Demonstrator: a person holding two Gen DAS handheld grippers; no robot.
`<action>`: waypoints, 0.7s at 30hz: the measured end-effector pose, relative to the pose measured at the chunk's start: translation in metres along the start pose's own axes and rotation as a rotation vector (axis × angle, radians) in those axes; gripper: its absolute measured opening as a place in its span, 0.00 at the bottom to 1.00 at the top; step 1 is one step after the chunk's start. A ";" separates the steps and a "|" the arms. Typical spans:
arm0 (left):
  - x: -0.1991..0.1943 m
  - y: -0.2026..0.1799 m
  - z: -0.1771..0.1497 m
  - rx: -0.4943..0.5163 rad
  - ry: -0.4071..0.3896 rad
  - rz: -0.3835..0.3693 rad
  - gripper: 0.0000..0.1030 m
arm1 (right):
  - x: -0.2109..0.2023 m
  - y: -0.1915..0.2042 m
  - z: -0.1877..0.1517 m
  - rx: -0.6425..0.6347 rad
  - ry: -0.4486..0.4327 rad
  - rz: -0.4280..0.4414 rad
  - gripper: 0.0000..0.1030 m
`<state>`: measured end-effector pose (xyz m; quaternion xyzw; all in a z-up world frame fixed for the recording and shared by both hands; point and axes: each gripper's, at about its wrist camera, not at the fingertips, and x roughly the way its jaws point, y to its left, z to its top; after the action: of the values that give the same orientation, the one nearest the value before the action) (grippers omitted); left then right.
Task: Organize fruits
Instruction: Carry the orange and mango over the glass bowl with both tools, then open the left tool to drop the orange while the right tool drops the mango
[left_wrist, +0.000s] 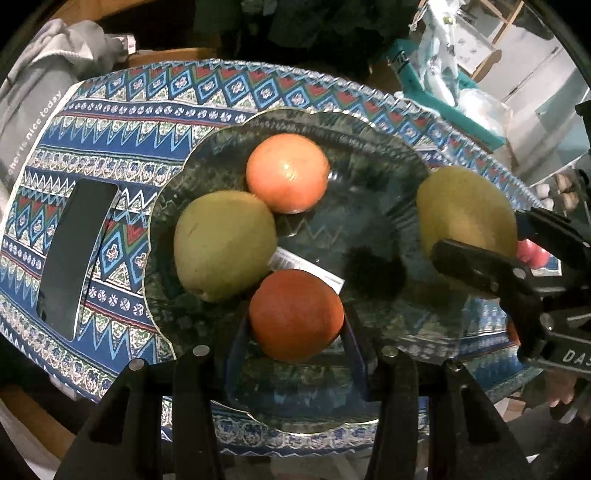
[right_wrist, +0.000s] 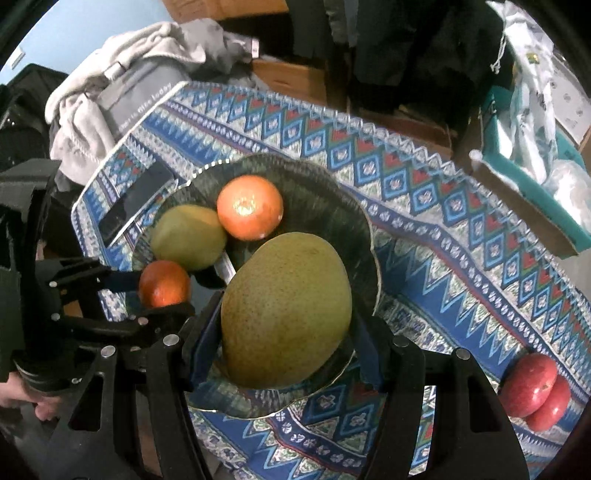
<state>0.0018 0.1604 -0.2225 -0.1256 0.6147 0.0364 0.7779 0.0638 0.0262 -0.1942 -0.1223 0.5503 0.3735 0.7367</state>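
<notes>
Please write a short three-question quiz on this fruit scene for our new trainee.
1. True or false: the left tongs are closed on an apple.
2. Which fruit do the right tongs hold? A) an orange B) a large green mango C) a red apple
3. Fill in: the two red apples lie on the patterned ______, outside the glass plate.

Key
1. False: they grip a dark orange over the plate.
2. B
3. Cloth
</notes>
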 end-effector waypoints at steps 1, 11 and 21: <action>0.003 0.001 0.000 -0.001 0.007 0.004 0.47 | 0.003 0.000 -0.001 -0.001 0.006 0.001 0.62; 0.016 -0.002 -0.002 0.004 0.054 0.018 0.58 | 0.020 0.000 -0.009 -0.003 0.046 0.000 0.62; 0.014 -0.001 0.001 0.003 0.051 0.034 0.63 | 0.025 -0.008 -0.009 0.027 0.042 0.005 0.64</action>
<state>0.0059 0.1580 -0.2353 -0.1149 0.6364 0.0456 0.7614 0.0653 0.0259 -0.2218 -0.1188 0.5708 0.3652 0.7257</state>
